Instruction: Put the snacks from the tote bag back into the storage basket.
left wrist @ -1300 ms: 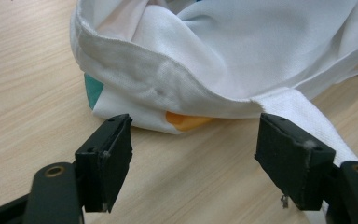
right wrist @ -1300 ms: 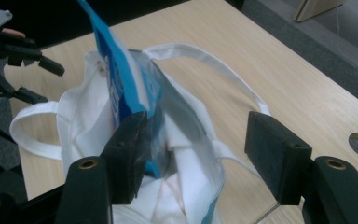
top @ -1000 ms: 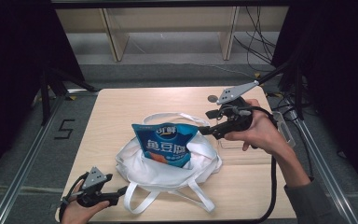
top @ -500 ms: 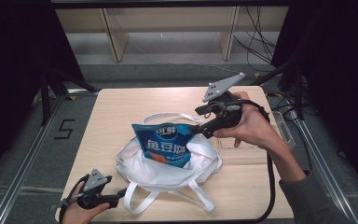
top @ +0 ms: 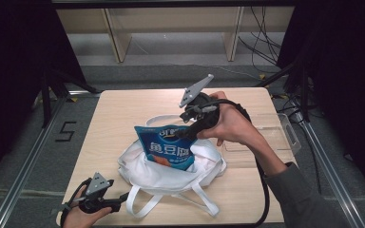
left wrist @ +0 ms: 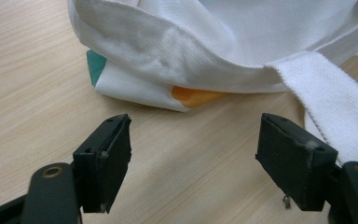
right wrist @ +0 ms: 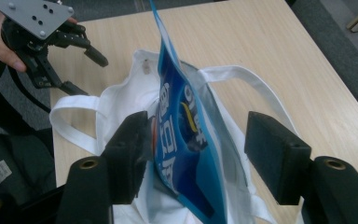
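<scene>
right gripper (top: 186, 134) angled down, closing astride snack bag (top: 168, 149) | left gripper (top: 123, 195) level, wide

A blue snack bag (top: 167, 151) with white lettering stands upright, tilted a little, its lower part sunk in the open mouth of a white cloth tote (top: 148, 167) – the tote lies crumpled near the counter's (top: 119, 111) middle, toward the near edge, its straps trailing toward that edge – orange and teal show beneath its fabric
</scene>
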Tool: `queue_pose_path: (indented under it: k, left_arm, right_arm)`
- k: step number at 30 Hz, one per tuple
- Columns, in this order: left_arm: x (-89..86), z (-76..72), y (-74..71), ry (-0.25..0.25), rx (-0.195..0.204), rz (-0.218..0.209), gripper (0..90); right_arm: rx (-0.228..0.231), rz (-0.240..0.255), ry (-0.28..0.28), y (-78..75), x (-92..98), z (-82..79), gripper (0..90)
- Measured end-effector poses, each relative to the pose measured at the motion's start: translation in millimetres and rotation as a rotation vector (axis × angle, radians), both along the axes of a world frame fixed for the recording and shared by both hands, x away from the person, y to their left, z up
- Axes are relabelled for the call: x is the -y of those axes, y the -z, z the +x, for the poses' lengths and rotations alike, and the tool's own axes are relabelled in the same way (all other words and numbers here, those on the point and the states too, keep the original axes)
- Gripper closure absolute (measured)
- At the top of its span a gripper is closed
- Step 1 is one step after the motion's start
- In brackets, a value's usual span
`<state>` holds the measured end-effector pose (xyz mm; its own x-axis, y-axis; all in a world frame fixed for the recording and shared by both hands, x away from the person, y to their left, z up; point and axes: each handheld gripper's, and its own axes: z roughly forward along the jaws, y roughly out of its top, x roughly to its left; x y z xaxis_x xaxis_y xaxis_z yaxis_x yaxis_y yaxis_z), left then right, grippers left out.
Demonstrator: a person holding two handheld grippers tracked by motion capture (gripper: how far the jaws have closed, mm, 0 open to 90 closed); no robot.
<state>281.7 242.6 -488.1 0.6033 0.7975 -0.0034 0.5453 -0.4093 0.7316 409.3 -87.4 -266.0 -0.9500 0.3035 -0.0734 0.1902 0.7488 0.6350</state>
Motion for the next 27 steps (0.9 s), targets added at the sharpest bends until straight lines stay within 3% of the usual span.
queue_pose_path:
  k: [2, 3, 6, 9, 10, 19, 21, 22, 23, 24, 25, 27]
  left_arm:
    - [1.2, 0.2, 1.3, -0.012, 0.006, -0.016, 25.1]
    - [-1.2, 0.7, 0.9, 0.008, 0.002, 0.011, 24.9]
    - [1.4, 0.5, 4.3, -0.024, -0.011, -0.025, 24.2]
    - [-0.5, 0.5, 2.5, -0.005, -0.013, -0.002, 24.2]
    - [0.4, 0.1, 3.1, -0.015, -0.009, -0.016, 24.2]
    - [-1.0, 0.7, 2.5, -0.003, -0.003, -0.001, 24.3]
    - [0.8, -0.1, 3.9, -0.022, -0.01, -0.026, 24.3]
    - [0.5, -0.1, 3.8, -0.019, -0.004, -0.017, 24.3]
    - [-2.4, 0.6, 2.3, 0.012, -0.004, 0.025, 24.3]
    - [0.1, 0.3, 3.8, -0.006, 0.001, -0.01, 24.3]
    - [0.7, 0.6, 4.2, -0.014, 0.005, -0.016, 24.3]
    - [0.7, 0.5, 4.4, -0.015, 0.004, -0.016, 24.3]
  right_arm:
    - [0.0, -0.011, -0.001, 1.3, -5.9, 1.2, 43.7]
    - [0.005, -0.026, -0.007, 2.3, -8.7, 2.3, 44.9]
    - [0.003, -0.059, -0.027, 6.6, -14.4, 6.5, 48.3]
    - [-0.003, -0.07, -0.03, 8.6, -17.0, 8.9, 50.5]
    - [-0.011, -0.078, -0.03, 9.1, -18.2, 9.2, 51.9]
    - [-0.015, -0.136, -0.079, 8.9, -31.3, 17.8, 63.6]
    - [-0.014, -0.147, -0.08, 9.1, -34.1, 18.7, 65.2]
    - [-0.029, -0.154, -0.091, 9.9, -35.4, 19.6, 66.2]
    - [-0.034, -0.162, -0.089, 10.9, -36.6, 19.2, 66.9]
    - [-0.031, -0.169, -0.091, 12.0, -37.4, 19.4, 67.6]
    - [-0.054, -0.186, -0.064, 12.5, -38.1, 17.8, 68.2]
    - [-0.06, -0.198, -0.066, 13.8, -39.4, 18.2, 70.9]
